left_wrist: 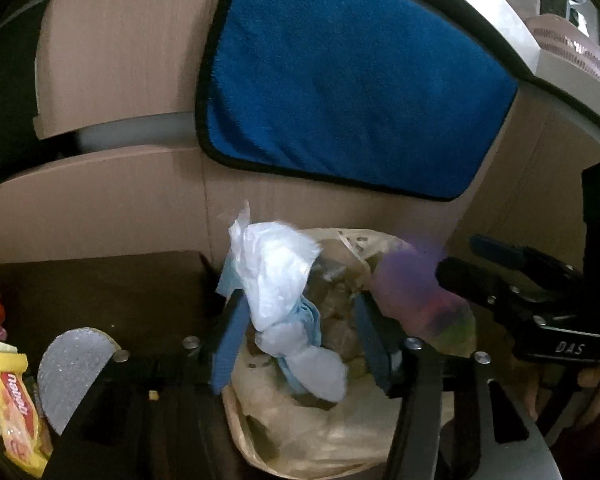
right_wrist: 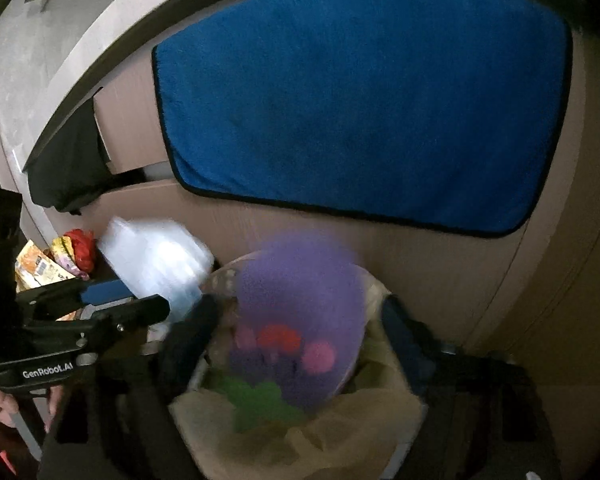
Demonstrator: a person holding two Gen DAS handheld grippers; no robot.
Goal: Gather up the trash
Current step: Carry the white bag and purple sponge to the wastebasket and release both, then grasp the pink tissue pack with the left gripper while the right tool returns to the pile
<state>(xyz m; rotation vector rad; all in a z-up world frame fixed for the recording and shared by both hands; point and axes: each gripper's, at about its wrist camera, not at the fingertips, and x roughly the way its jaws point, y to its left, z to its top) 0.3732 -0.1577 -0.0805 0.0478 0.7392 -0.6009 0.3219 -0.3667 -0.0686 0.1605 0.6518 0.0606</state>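
Left tongs (left_wrist: pixel 300 332) spread wide around a white-and-blue tissue wad (left_wrist: pixel 284 288), contact unclear; right tongs (right_wrist: pixel 300 340) spread around a blurred purple wrapper (right_wrist: pixel 300 312). Both items sit above the beige bag (left_wrist: pixel 300 432), below the blue cloth (left_wrist: pixel 352 80).

Dim, shadowed fisheye views with curved, black edges; the purple wrapper (right_wrist: pixel 300 320) is motion-blurred.
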